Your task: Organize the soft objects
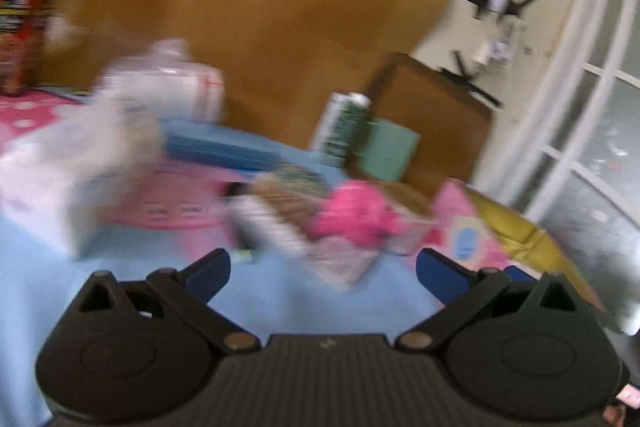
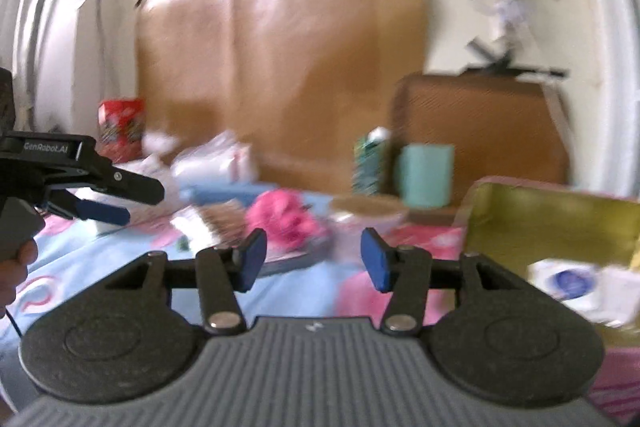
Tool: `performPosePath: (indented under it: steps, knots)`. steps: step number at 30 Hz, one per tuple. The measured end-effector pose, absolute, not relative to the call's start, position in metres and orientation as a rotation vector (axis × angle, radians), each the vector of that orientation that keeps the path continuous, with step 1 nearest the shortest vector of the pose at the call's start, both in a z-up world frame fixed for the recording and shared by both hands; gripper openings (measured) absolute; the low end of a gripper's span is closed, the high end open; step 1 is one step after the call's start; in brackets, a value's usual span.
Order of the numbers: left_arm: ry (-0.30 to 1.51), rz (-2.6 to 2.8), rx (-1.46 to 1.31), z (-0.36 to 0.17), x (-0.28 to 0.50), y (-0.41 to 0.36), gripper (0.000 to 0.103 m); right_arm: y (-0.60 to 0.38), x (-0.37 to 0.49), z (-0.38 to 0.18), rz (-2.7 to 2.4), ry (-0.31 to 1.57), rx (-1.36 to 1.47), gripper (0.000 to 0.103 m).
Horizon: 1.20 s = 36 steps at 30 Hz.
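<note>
Both tongs are spread with nothing between the pads. On my left wrist view the left tongs (image 1: 323, 269) gape wide over the blue cloth (image 1: 120, 267), and the picture is badly smeared. Right tongs (image 2: 314, 257) stand about half apart, blue pads facing each other across empty air.

Dead ahead at twelve o'clock from the right tongs sits the pink fluffy thing (image 2: 286, 217), lying on a patterned flat piece whose make I can't tell through the blur. From the left side I see that same pink fluffy thing (image 1: 352, 215) at about one o'clock, just beyond the pads and apart from them.

At nine o'clock in the right view the left tongs (image 2: 116, 201) come in from the edge, a hand (image 2: 16, 267) gripping the handle below. At three o'clock there's a yellow-lined box (image 2: 552, 223) with white packets inside. Farther back at one o'clock stand a teal mug (image 2: 426, 175) and a green carton (image 2: 370, 163), side by side. A red box (image 2: 120, 127) stands at ten o'clock, against the brown paper on the wall.
</note>
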<state>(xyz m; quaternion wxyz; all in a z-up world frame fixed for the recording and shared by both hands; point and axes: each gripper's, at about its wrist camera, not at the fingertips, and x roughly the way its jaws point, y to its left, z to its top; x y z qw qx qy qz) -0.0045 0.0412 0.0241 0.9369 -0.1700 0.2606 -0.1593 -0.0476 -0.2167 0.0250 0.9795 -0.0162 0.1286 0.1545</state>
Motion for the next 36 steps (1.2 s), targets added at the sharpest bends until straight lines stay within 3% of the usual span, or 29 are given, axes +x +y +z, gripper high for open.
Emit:
performPosePath:
  steps: [8,20,22,23,24,36]
  knots:
    - [0.59,-0.285,-0.405,-0.01,0.001,0.071,0.102,-0.17,-0.027,0.017,0.306,0.308,-0.074,0.055]
    - [0.524,-0.325,-0.455,-0.011,-0.007,0.078,0.102,-0.146,0.056,0.016,0.296,0.392,-0.089,0.056]
    - [0.526,-0.323,-0.465,-0.011,-0.006,0.079,0.102,-0.145,0.065,0.014,0.296,0.423,-0.09,0.048]
    - [0.527,-0.324,-0.472,-0.012,-0.006,0.08,0.102,-0.146,0.067,0.014,0.303,0.429,-0.081,0.023]
    - [0.529,-0.324,-0.477,-0.012,-0.005,0.081,0.102,-0.146,0.066,0.015,0.299,0.428,-0.085,0.004]
    - [0.542,-0.31,-0.506,-0.015,-0.003,0.084,0.102,-0.15,0.015,0.043,0.327,0.276,-0.135,0.006]
